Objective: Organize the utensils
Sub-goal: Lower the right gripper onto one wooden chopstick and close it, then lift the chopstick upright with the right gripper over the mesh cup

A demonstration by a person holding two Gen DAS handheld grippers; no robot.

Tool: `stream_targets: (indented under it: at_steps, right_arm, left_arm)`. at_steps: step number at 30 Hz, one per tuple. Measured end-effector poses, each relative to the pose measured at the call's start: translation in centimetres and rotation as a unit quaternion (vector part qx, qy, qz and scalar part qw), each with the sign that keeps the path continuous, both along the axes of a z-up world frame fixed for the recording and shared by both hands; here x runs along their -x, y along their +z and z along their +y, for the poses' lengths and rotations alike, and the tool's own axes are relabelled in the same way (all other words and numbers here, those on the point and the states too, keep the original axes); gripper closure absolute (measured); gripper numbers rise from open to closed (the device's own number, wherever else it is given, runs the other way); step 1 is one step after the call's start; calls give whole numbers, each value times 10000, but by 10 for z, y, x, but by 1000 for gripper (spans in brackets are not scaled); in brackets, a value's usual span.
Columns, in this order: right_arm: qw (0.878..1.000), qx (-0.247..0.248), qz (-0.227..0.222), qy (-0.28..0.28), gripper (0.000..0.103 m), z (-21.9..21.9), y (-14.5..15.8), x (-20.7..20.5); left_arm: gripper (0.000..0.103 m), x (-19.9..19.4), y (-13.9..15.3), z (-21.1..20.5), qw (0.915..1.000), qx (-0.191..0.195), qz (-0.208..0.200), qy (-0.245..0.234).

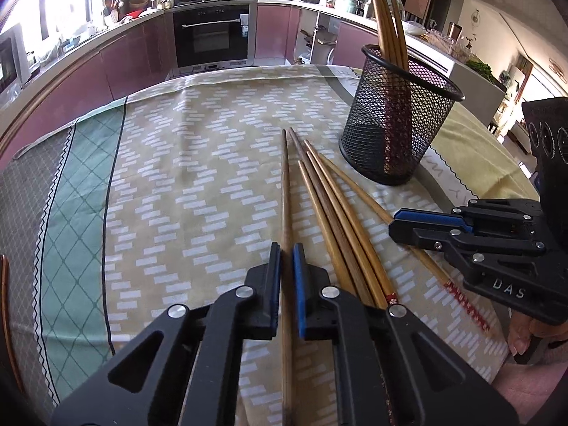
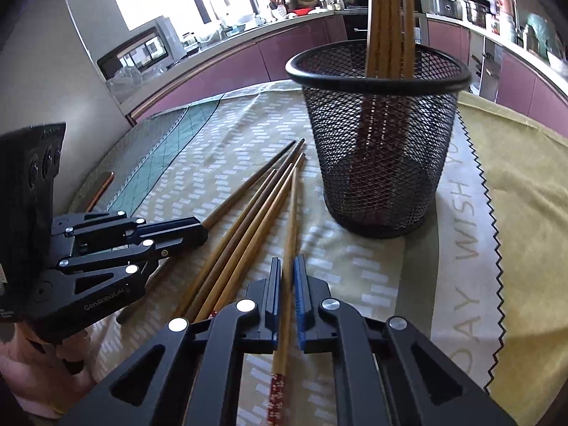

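Tablecloth [image 1: 198,163] with pale dashes covers the table; kitchen cabinets [image 1: 135,60] and oven [image 1: 212,33] stand far behind. Left gripper [image 1: 287,259] and right gripper [image 2: 288,273] each pinch one chopstick, near the mesh holder [image 2: 380,135].

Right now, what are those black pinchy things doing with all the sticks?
A person holds a tool in each hand and is tidying chopsticks. The left tool is shut on one chopstick on the cloth. The right tool is shut on another chopstick. Three more chopsticks lie loose between them. The cup behind already has a few standing in it.
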State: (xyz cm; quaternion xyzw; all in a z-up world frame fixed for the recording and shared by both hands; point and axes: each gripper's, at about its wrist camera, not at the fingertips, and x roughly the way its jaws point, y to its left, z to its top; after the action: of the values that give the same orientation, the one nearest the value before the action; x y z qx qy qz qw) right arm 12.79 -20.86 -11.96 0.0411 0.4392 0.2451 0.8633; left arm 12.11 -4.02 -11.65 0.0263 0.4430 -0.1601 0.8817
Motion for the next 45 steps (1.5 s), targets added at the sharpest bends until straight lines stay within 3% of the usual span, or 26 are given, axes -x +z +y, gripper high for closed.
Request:
stream_targets:
  at_steps: [7,15,21,23,25,33,34,45]
  right_arm:
    - [9993,-217,-88,278,97,-2,10,8]
    - [9986,46,9,535,97,12,5,8]
    - [9986,225,17,478,95,14,2,3]
    - [9983,282,-11,501,95,15,2,2]
    - [9983,293,-20,507,95,18,1,1]
    - [9985,202,-40,504,97,15,1,0]
    - [9986,168,-64,499,97,13,3,2]
    - [9972,-326,-532,405,97,-18,38,19]
  left_arm:
    - [95,15,9,8,9994,282,-55,-167]
    - [95,22,3,1,9987,241,108,-428]
    - [93,13,-2,-2,9983,185,179,-514]
    - [86,9,-2,-3,9981,199,185,-560]
    - [85,4,-2,-6,9979,185,184,-585]
    - [90,-21,-2,-16,9985,102,169,-501]
    - [95,-23,-1,-17,9986,127,186,-480]
    - [96,-12,31,-1,9959,735,-24,-520]
